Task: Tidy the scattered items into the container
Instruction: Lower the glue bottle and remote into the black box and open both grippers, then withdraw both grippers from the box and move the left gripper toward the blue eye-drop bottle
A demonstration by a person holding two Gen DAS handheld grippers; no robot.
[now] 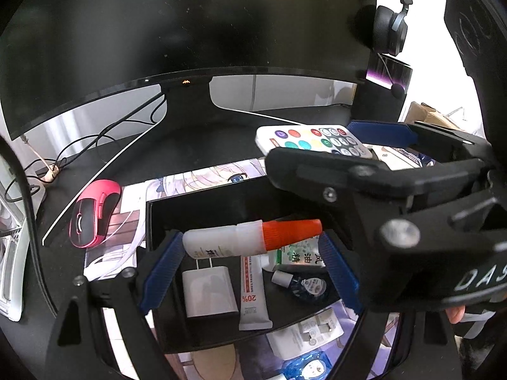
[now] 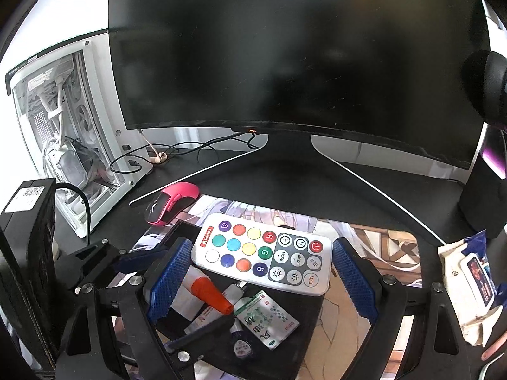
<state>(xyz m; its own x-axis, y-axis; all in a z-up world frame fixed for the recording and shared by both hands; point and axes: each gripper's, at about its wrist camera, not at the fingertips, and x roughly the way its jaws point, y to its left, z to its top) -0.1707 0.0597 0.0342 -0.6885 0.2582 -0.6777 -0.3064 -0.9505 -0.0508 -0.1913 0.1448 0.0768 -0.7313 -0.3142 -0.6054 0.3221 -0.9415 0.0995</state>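
Observation:
My left gripper (image 1: 252,243) is shut lengthwise on a white bottle with an orange cap (image 1: 247,240), held over the black container (image 1: 202,209). In the container lie a white charger (image 1: 209,291), a white tube (image 1: 253,291), a green-printed packet (image 1: 298,253) and a small blue bottle (image 1: 304,285). My right gripper (image 2: 261,247) is shut across a white remote with coloured buttons (image 2: 263,253), just above the container's (image 2: 312,316) far edge. The bottle (image 2: 209,294) shows below the remote.
A pink mouse (image 2: 172,202) lies on the printed mat to the left, in front of a large curved monitor (image 2: 285,63). A white PC case (image 2: 63,142) stands far left, and a wipes pack (image 2: 469,285) lies right. More small packets (image 1: 304,335) lie on the mat near me.

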